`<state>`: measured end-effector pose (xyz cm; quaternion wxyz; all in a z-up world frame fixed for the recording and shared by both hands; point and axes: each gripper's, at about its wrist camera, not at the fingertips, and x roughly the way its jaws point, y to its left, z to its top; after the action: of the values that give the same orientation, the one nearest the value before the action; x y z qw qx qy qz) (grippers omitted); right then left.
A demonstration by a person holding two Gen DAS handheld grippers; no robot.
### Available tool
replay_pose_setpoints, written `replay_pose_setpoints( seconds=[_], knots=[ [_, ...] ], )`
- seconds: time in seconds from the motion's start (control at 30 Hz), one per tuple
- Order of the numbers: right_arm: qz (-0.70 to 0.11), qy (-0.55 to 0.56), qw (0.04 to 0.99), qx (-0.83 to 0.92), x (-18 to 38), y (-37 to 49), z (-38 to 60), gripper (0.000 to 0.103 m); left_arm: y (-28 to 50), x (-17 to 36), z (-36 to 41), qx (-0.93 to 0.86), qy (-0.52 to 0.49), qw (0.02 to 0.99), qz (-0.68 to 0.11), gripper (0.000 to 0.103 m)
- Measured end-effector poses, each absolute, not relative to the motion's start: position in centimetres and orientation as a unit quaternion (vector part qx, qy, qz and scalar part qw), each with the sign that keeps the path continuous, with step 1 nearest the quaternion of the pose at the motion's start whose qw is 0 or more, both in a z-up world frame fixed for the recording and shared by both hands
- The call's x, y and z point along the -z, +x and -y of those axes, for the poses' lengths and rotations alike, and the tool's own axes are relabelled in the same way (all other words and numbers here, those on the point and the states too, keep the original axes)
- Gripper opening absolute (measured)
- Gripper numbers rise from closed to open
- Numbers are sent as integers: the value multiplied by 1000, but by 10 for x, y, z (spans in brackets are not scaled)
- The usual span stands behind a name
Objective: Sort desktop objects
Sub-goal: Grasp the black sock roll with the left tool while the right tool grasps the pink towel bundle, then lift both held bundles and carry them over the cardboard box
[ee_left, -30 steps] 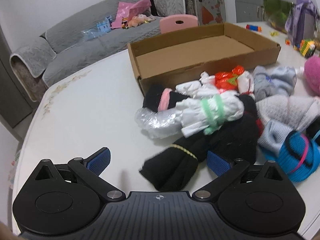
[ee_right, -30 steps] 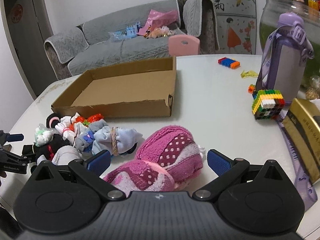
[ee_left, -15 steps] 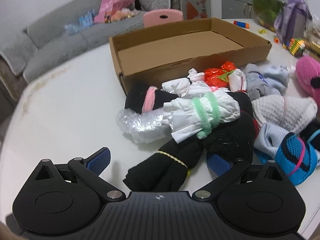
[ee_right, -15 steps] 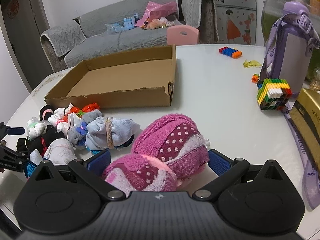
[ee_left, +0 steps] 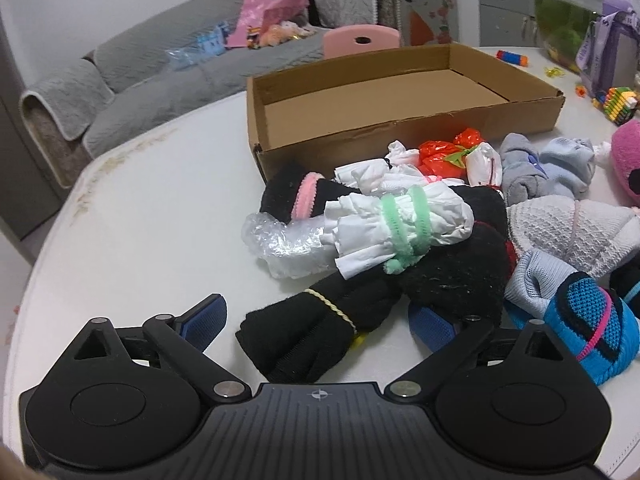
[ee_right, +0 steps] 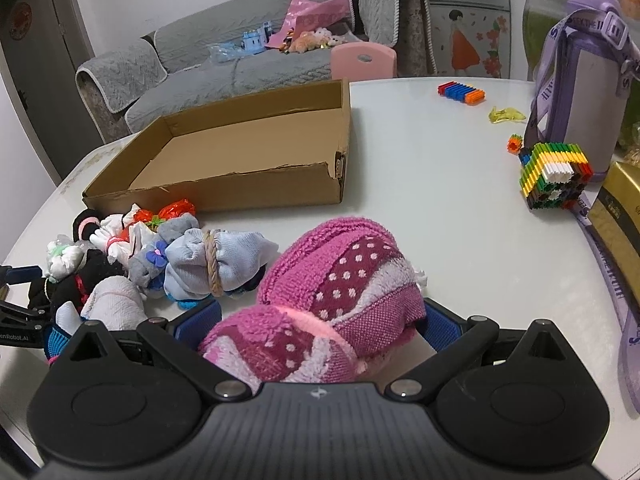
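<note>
In the left wrist view, the left hand-held gripper (ee_left: 316, 320) is standing wide open around the black sock roll (ee_left: 320, 328), in front of the cardboard box (ee_left: 400, 120) on the counter (ee_left: 140, 220); its right finger is sitting under the black pile, so closing may be dragging neighbouring bundles along. In the right wrist view, the right hand-held gripper (ee_right: 316, 320) is spread wide around the pink towel bundle (ee_right: 332, 300), just in front of the box, gripping nothing; the soft bulk may be bulging out and slipping.
</note>
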<state>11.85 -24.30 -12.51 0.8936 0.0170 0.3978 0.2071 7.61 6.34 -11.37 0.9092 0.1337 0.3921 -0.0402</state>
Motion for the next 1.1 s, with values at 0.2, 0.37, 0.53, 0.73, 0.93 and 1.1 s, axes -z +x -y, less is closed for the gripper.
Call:
replay_pose_setpoints(
  seconds=[0.2, 0.37, 0.53, 0.73, 0.93, 1.1],
  knots=[
    [-386, 25, 899, -206, 128, 113, 248, 103, 73, 114, -59, 6, 116, 912, -394, 100],
    [-360, 42, 907, -212, 137, 101, 259, 103, 73, 115, -60, -27, 80, 911, -404, 102],
    [-362, 45, 908, -205, 138, 103, 259, 99, 74, 116, -65, -37, 44, 908, -414, 102],
    [-363, 38, 912, -187, 137, 107, 257, 69, 69, 113, -66, -15, 32, 913, -407, 75],
    [-357, 45, 914, -187, 131, 106, 262, 65, 64, 111, -61, -24, 56, 916, -397, 69],
    [-344, 54, 916, -199, 121, 104, 264, 63, 60, 109, -62, -23, 64, 919, -389, 66]
  ],
)
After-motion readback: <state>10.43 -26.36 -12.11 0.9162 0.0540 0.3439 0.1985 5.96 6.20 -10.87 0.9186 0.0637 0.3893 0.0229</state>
